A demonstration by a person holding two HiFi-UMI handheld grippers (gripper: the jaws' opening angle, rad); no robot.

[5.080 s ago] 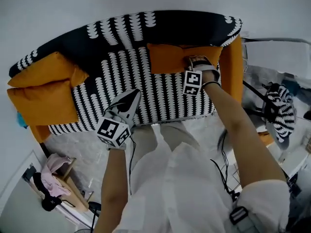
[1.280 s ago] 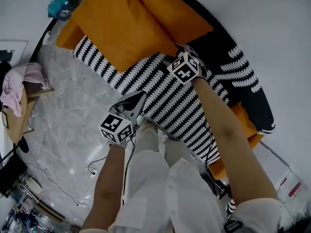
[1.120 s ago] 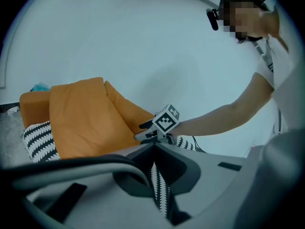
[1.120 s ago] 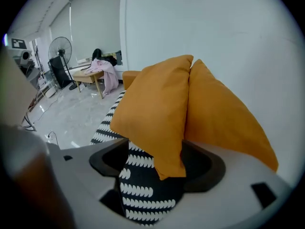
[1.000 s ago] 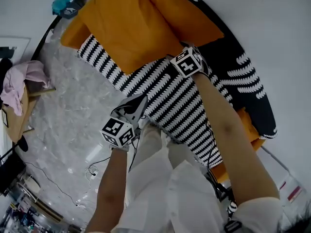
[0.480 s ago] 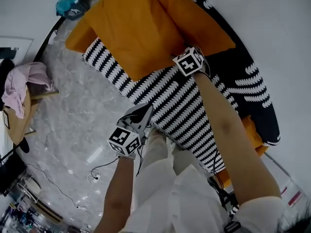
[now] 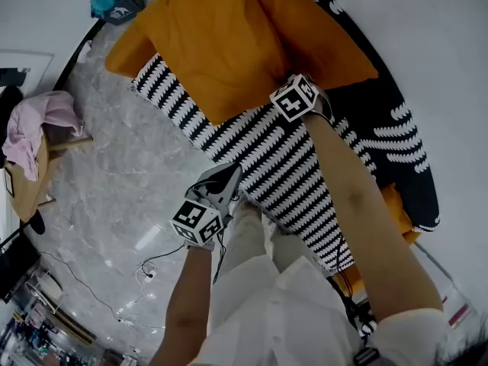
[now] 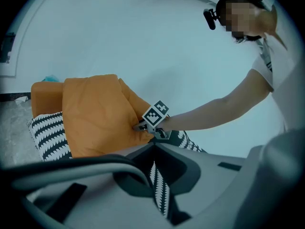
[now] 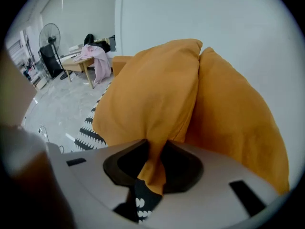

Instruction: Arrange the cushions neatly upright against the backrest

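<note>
Head view: a long sofa (image 7: pixel 305 166) in a black-and-white pattern runs from the far left to the near right, with a grey stone floor (image 7: pixel 114 174) on its left. Two orange cushions are piled together at its far left end. The front cushion (image 7: pixel 206 44) lies out over the seat, and the rear cushion (image 7: pixel 313 29) is wedged behind it toward the backrest (image 7: pixel 389 128). Neither stands squarely upright yet.

The right gripper (image 7: pixel 288 82) reaches to the low near corner of the front cushion. Its jaws are closing, and the right gripper view shows them pinching a thin tuck of orange fabric there. The left gripper (image 7: pixel 223 178) hangs near the front edge of the seat, clamped together with nothing in it.

The hold takes in only a corner of cloth, not the cushion's bulk. I judge that a quick pull could slide the fabric out of the jaws. The cushion could also swing from that one point and flop flat or off the seat edge. Because the two cushions press together, dragging one may tip the other, and the left gripper is not placed to steady it.
</note>
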